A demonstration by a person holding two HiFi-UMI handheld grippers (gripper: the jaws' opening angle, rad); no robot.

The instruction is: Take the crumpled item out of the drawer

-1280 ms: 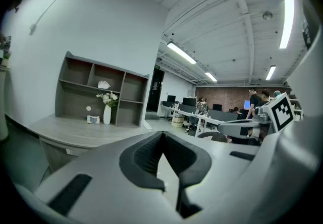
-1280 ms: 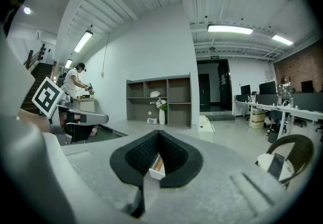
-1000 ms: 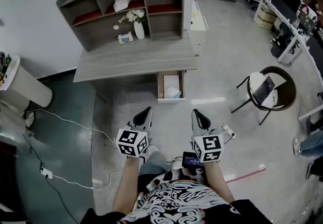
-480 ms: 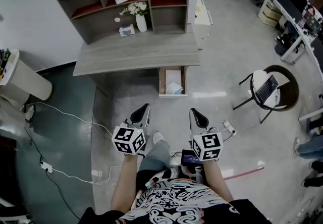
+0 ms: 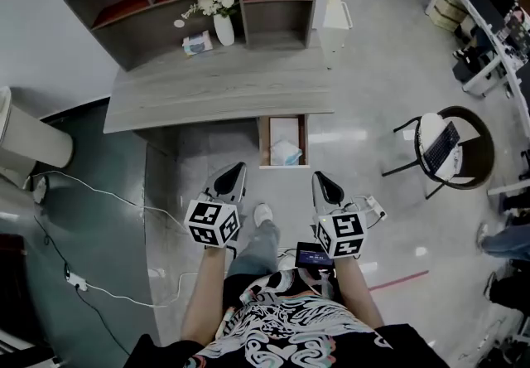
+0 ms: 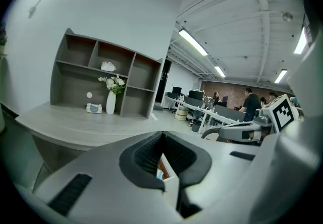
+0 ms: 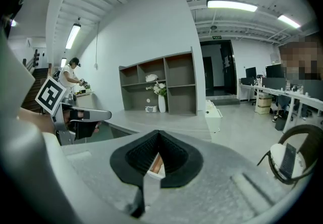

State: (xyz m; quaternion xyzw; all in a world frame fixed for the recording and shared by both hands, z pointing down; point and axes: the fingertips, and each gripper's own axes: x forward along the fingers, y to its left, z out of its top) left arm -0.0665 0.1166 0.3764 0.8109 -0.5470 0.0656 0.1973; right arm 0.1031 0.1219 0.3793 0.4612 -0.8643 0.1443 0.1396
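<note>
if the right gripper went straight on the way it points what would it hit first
Probably the open drawer under the desk: the right gripper frames it between its shut jaws in its own view, with nothing standing in between. Depth is unclear.

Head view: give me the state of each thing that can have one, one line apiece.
drawer: open, pulled out.
crumpled item: lying inside the drawer, not held.
left gripper: jaws shut, empty.
right gripper: jaws shut, empty.
vase: upright, holding flowers.
laptop: lid open.
</note>
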